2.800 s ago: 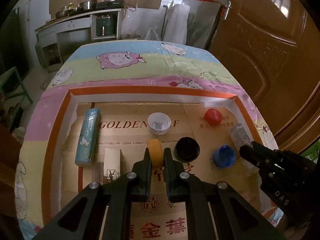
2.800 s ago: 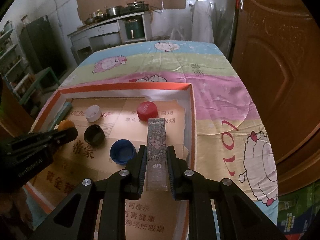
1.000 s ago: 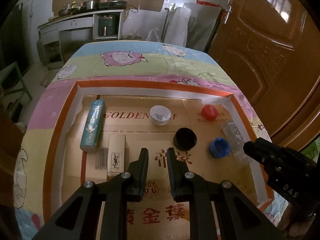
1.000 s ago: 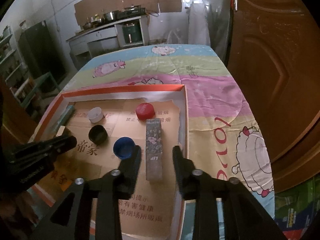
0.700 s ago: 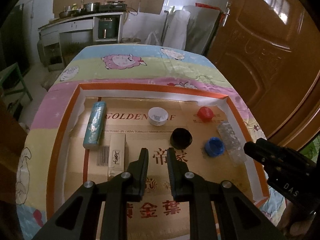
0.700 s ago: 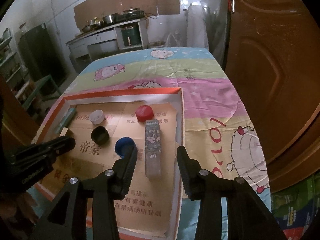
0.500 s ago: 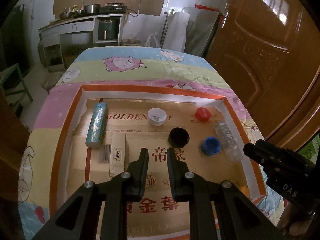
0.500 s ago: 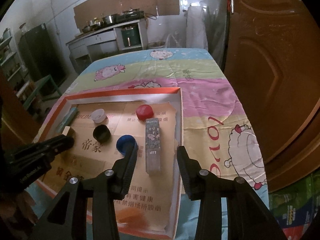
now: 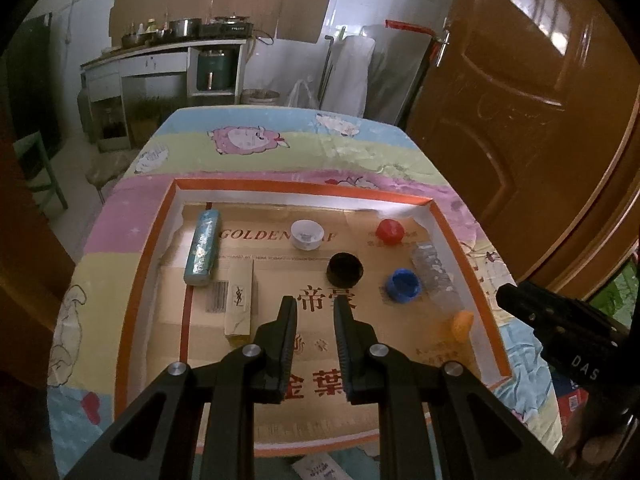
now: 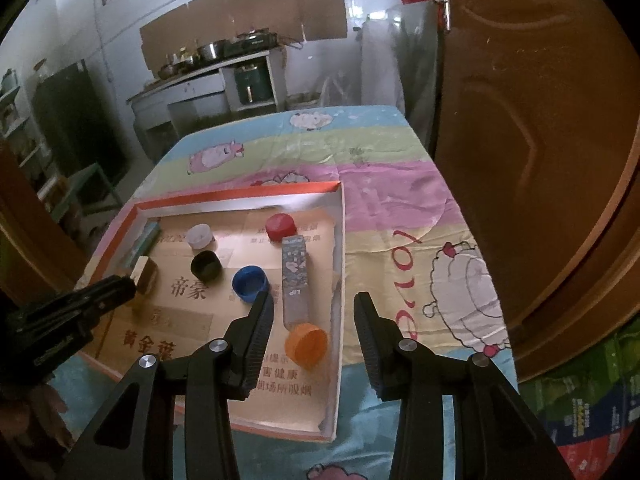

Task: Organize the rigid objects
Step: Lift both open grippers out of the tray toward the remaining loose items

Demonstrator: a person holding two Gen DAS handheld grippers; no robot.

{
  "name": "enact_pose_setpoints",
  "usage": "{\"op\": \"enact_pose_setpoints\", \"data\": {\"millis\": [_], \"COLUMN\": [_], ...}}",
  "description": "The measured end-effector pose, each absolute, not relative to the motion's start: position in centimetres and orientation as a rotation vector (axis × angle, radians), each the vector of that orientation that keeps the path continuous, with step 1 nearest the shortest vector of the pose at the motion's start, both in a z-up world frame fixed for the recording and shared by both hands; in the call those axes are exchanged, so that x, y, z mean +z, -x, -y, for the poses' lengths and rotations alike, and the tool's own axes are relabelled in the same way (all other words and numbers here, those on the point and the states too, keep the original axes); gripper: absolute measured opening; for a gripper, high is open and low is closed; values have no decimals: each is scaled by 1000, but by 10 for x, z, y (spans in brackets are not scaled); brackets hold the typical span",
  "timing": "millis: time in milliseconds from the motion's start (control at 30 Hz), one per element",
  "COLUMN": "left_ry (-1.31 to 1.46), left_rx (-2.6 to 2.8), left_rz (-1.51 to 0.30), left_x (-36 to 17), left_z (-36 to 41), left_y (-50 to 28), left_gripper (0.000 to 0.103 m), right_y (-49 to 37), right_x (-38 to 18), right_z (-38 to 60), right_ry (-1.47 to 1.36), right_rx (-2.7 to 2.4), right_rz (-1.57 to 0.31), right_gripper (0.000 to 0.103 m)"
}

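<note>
While both hover above the tray (image 10: 338,240), left fingers (image 9: 289,320) narrowly parted, right fingers (image 10: 262,316) wide, empty.

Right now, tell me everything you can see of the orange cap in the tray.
The orange cap is a small round plastic lid, lying tipped on its side, its open mouth not shown, on the cardboard floor of the orange-rimmed tray, near its right wall. It sits at the near end of the patterned long box, seemingly touching it. Neither gripper holds it: the right gripper hangs open around it in view, and the left gripper is apart, empty.
</note>
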State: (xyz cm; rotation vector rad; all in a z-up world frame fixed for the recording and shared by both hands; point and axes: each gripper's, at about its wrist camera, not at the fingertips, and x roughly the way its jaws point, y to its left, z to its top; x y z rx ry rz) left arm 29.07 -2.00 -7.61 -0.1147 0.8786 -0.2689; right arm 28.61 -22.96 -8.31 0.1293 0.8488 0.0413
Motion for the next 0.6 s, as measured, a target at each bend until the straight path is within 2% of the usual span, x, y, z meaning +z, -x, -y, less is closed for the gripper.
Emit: {"op": "enact_pose_setpoints", "data": {"millis": [600], "left_ry": [128], "left_rx": [-239], "left_rz": [-825], "left_x": [-55], "left_z": [-1], "left_y": [-244], "left_gripper": [19], "right_y": [-242], "right_x": [-61], "right_z": [220], "right_ry": [-114], "right_rx": [49], "right_rz": [-814], "right_gripper": [43]}}
